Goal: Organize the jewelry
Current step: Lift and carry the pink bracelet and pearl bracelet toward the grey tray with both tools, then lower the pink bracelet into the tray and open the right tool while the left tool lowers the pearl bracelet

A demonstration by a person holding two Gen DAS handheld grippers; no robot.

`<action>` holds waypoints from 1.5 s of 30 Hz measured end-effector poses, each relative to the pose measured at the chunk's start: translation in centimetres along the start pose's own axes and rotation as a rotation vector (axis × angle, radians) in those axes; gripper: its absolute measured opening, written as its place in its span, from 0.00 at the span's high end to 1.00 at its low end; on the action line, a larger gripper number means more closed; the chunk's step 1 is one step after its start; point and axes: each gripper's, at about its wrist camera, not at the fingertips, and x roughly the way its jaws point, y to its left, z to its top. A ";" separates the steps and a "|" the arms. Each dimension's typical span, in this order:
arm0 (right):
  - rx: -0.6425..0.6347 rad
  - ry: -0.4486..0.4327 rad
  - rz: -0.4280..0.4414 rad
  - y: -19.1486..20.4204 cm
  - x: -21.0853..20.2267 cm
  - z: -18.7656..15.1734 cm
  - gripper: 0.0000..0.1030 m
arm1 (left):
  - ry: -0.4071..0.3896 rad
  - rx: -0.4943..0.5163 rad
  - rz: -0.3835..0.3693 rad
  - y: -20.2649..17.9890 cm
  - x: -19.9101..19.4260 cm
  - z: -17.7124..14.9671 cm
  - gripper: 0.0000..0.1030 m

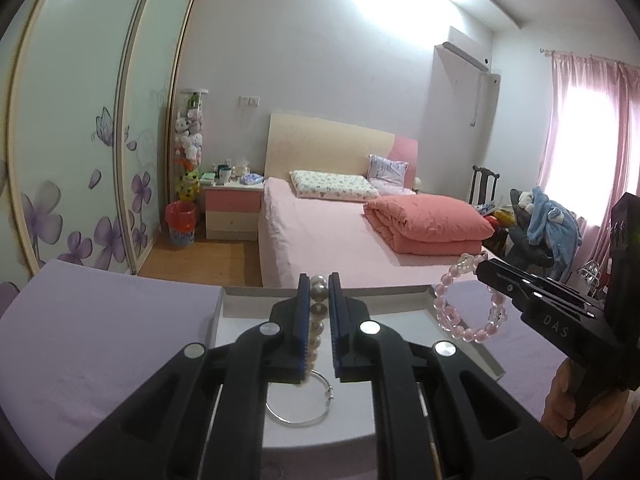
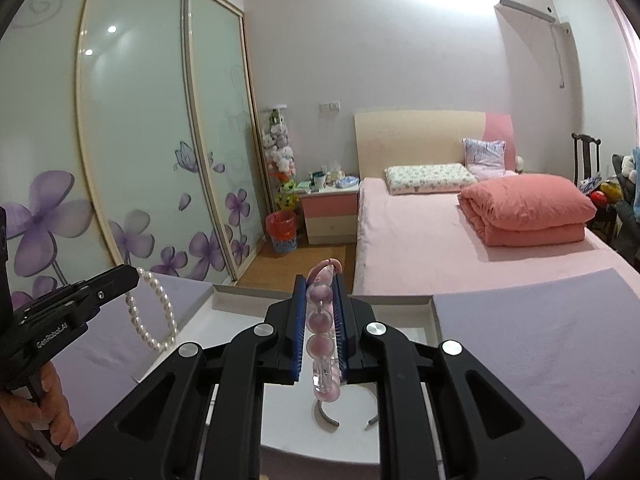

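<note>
Both grippers are held level above the white tray (image 1: 460, 322), pointing toward the bed (image 1: 320, 236). The left gripper (image 1: 319, 286) is clenched on the pearl bracelet (image 1: 318, 320), whose loop hangs between its pads over a silver ring (image 1: 298, 400) in the tray. At right, the right gripper (image 2: 318, 280) pinches the pink bead bracelet (image 2: 320, 320), dangling over the tray's near part
</note>
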 end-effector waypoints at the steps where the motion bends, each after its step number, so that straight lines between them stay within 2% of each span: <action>1: 0.002 0.009 0.002 -0.1 0.3 -0.2 0.86 | 0.008 -0.004 0.000 0.3 0.6 -0.1 0.90; 6: 0.018 0.037 0.013 -0.5 1.3 -0.6 0.85 | 0.032 -0.014 -0.001 1.0 2.6 -0.6 0.90; 10: 0.023 0.043 0.010 -0.6 1.4 -0.7 0.80 | 0.054 -0.018 -0.004 1.1 3.7 -1.0 0.90; 26: 0.031 0.045 0.012 -1.0 2.1 -0.1 0.80 | 0.106 -0.026 0.004 1.4 6.5 -2.5 0.88; 39: 0.030 0.051 0.012 -0.8 2.5 0.1 0.80 | 0.105 -0.049 0.019 2.1 6.3 -2.7 0.88; 45: 0.018 0.042 0.011 -0.6 1.6 0.0 0.80 | 0.095 -0.047 0.024 1.8 4.4 -2.5 0.88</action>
